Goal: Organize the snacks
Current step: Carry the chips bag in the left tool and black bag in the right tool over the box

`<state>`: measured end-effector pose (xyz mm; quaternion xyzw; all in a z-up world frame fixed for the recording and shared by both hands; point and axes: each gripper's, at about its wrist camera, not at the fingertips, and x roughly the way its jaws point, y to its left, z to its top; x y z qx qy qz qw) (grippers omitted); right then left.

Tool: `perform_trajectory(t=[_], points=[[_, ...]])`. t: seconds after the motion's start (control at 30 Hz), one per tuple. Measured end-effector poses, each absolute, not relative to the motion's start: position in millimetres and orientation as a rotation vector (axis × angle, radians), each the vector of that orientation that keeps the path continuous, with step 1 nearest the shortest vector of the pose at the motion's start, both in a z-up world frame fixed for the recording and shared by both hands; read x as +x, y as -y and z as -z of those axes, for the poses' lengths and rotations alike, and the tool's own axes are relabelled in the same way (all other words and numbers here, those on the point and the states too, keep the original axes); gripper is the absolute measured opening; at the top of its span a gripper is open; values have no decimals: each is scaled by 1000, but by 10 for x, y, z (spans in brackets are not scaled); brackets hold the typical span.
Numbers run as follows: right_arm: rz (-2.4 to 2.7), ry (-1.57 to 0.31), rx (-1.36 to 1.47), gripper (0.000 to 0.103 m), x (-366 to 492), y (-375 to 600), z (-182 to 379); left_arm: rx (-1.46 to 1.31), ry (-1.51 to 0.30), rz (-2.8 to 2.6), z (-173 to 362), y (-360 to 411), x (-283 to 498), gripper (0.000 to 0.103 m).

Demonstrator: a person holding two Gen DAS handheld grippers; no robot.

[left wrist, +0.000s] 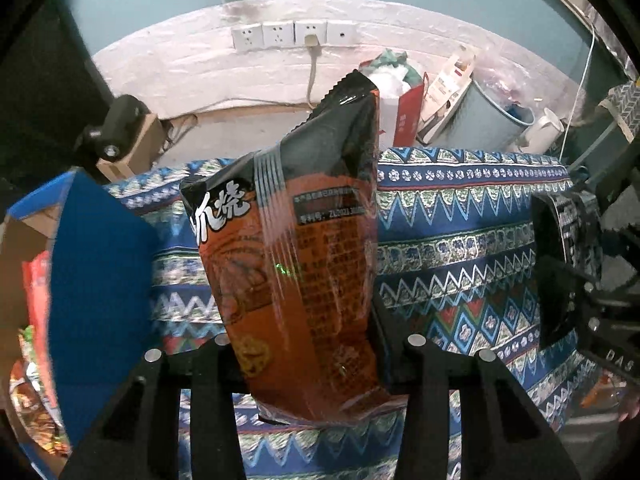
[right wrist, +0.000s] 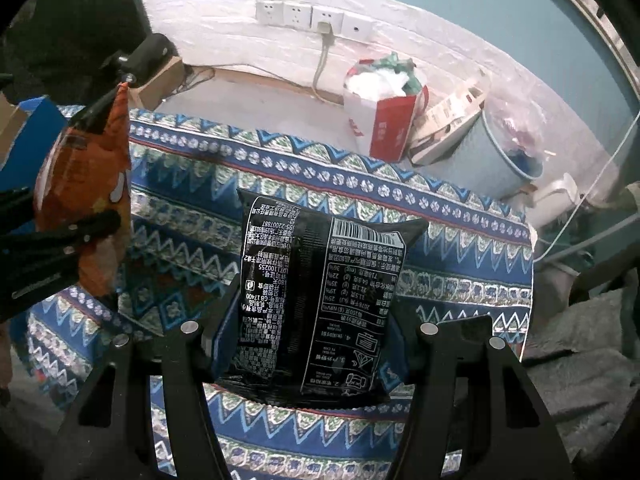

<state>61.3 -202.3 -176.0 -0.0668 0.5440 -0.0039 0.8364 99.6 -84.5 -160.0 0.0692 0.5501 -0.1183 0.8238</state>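
Observation:
My left gripper [left wrist: 308, 344] is shut on an orange and black snack bag [left wrist: 304, 240], held upright above the patterned cloth. The same bag [right wrist: 88, 184] shows at the left of the right wrist view, with the left gripper's fingers [right wrist: 76, 236] clamped on it. My right gripper [right wrist: 308, 336] is shut on a black snack bag [right wrist: 320, 296] with white print, held above the cloth. That black bag [left wrist: 568, 256] also shows at the right edge of the left wrist view.
A blue patterned cloth [right wrist: 440, 216] covers the table. A blue cardboard box [left wrist: 96, 280] with several snack packs inside stands at the left. Beyond the table are a red and white bag [right wrist: 384, 120], a grey bin [right wrist: 480, 160] and wall sockets [right wrist: 312, 16].

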Motion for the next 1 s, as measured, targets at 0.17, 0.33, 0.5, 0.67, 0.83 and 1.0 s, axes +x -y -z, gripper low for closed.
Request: perform_trajectory(t=[0.17, 0.33, 0.5, 0.67, 0.83, 1.0], points=[[-18, -1117, -152, 60, 566, 1874, 1589, 177, -1126, 241, 1407, 726, 873, 44], [-47, -1083, -164, 60, 517, 1685, 1425, 190, -1081, 232, 1195, 585, 736, 44], [-83, -1050, -174, 60, 471, 1495, 1260, 190, -1053, 228, 1024, 440, 622, 44], [-124, -1015, -189, 60, 432, 1289, 1103, 184, -1030, 220, 896, 276, 526, 44], [-168, -990, -204, 60, 405, 1066, 990, 181, -1004, 199, 788, 90, 444, 44], [-213, -968, -219, 60, 415, 812, 886, 162, -986, 186, 697, -87, 396, 44]])
